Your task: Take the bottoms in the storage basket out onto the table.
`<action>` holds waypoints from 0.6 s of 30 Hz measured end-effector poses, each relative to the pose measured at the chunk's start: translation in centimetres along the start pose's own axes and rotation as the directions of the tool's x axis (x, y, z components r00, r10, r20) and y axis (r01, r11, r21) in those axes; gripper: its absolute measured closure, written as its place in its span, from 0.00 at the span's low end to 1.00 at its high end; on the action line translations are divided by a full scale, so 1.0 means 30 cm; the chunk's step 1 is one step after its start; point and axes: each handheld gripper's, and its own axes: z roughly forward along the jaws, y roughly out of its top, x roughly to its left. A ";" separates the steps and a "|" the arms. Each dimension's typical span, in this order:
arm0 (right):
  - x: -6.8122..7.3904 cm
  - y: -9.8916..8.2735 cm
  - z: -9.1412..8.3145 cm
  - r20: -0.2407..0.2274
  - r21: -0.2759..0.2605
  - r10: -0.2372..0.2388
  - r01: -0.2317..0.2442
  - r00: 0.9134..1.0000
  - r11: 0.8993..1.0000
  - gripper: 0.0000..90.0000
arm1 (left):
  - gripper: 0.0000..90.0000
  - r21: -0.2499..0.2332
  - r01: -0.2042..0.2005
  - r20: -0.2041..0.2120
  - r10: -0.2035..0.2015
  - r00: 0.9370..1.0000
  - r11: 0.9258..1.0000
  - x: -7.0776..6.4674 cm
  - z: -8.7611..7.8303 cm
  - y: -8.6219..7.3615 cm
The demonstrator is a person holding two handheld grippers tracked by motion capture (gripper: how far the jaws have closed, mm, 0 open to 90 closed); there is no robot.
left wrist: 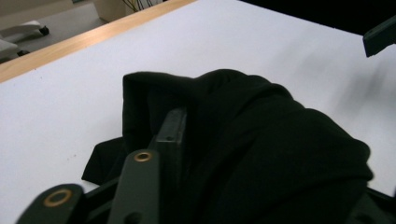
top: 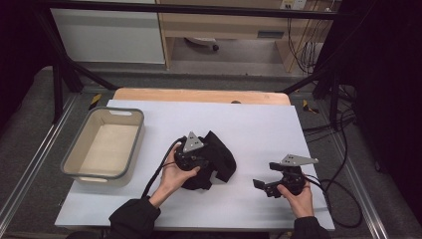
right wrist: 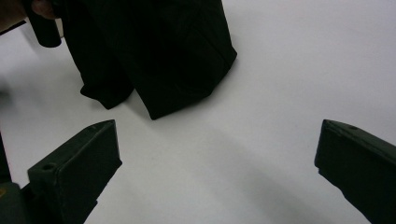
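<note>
A crumpled black cloth [top: 221,157] lies on the white table sheet [top: 259,124], a little left of the middle. My left gripper [top: 201,167] is pushed into it from the left. In the left gripper view one of its fingers [left wrist: 168,135] sticks up beside a fold, the cloth [left wrist: 271,140] is heaped loosely over the other, and the jaws stand apart. My right gripper [top: 263,174] is held to the right of the cloth, pointing at it, open and empty. Its view looks between the wide jaws [right wrist: 217,128] at the cloth's near edge [right wrist: 154,56].
A grey bin [top: 77,149] with a pale inside stands at the table's left edge. A wooden strip [top: 199,94] runs along the far edge. Cables [top: 343,199] trail off the right side. Black frame struts [top: 74,69] slant down at both far corners.
</note>
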 end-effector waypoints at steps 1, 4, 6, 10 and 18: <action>0.000 0.000 0.000 0.000 -0.001 0.001 -0.001 1.000 1.000 0.01 | 0.59 0.008 0.001 -0.004 -0.001 1.000 1.000 -0.002 0.001 -0.001; 0.000 0.000 -0.001 0.001 -0.001 0.001 -0.001 1.000 1.000 0.01 | 0.53 0.030 -0.002 -0.013 0.002 1.000 1.000 -0.003 0.004 -0.001; 0.000 0.000 -0.001 0.000 -0.001 0.001 -0.001 1.000 1.000 0.01 | 0.49 0.041 -0.002 -0.019 0.002 1.000 0.999 -0.004 0.005 0.000; 0.000 0.000 -0.001 0.001 -0.001 -0.001 0.001 1.000 1.000 0.01 | 0.44 0.067 -0.002 -0.014 0.003 1.000 0.998 -0.004 0.002 0.006; 0.000 0.000 -0.002 0.000 -0.002 0.000 0.000 1.000 1.000 0.01 | 0.33 0.135 -0.004 0.015 0.002 1.000 0.991 -0.007 -0.006 0.018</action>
